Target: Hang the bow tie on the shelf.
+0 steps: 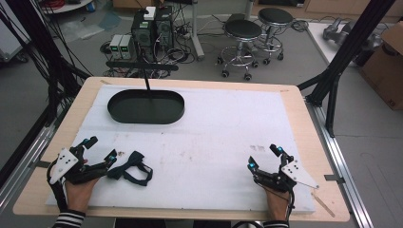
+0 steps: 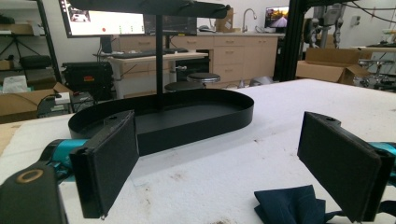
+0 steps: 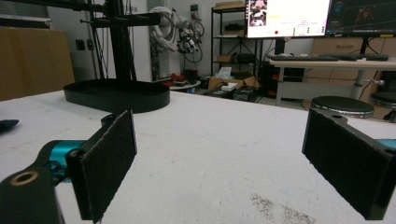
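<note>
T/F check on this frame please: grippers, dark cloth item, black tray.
1. Both hand-held grippers are open. True: the left hand-held gripper and the right hand-held gripper hold nothing.
2. The dark cloth item lies inside the black oval tray. False: it lies on the white mat, beside the left hand-held gripper.
3. The tray is at the far left part of the mat. True.
4. The right hand-held gripper is clamped on the cloth item. False: it is open, far from it.
5. An upright post rises from the tray. True.
</note>
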The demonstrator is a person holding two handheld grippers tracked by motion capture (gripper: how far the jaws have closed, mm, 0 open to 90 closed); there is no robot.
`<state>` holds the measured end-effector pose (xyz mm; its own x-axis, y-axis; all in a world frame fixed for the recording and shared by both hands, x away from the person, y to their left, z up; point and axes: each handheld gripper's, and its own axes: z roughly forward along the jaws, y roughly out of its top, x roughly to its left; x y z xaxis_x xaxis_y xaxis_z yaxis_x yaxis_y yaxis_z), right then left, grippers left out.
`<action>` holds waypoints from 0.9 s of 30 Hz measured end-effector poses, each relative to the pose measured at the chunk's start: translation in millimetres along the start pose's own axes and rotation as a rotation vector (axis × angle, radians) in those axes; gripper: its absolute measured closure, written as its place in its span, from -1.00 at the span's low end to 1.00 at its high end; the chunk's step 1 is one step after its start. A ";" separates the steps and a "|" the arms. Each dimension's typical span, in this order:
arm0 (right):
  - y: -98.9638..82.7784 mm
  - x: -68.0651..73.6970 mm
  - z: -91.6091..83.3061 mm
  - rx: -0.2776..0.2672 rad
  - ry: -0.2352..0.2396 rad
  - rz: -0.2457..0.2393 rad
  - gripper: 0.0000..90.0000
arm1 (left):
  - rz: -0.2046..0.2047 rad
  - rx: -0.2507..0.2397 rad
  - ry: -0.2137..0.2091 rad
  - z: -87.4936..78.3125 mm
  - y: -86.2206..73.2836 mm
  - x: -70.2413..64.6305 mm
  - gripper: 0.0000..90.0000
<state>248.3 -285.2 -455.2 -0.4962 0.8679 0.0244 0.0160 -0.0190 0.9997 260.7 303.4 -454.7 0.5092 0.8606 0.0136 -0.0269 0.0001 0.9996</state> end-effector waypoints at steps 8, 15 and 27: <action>-0.1 -0.3 -0.1 0.000 0.001 0.002 -0.80 | -0.004 0.010 -0.002 1.2 0.4 -0.1 -0.71; 0.0 -0.1 -0.2 0.001 0.001 0.003 -0.80 | -0.009 0.009 -0.009 0.9 0.4 1.1 -0.71; -0.1 0.0 -0.2 0.000 0.001 0.003 -0.80 | 0.006 0.007 -0.032 -6.3 20.1 4.0 -0.71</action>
<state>248.1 -285.3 -455.2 -0.4970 0.8673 0.0273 0.0179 -0.0213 0.9996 256.8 310.1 -434.7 0.5362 0.8439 0.0206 -0.0245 -0.0089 0.9997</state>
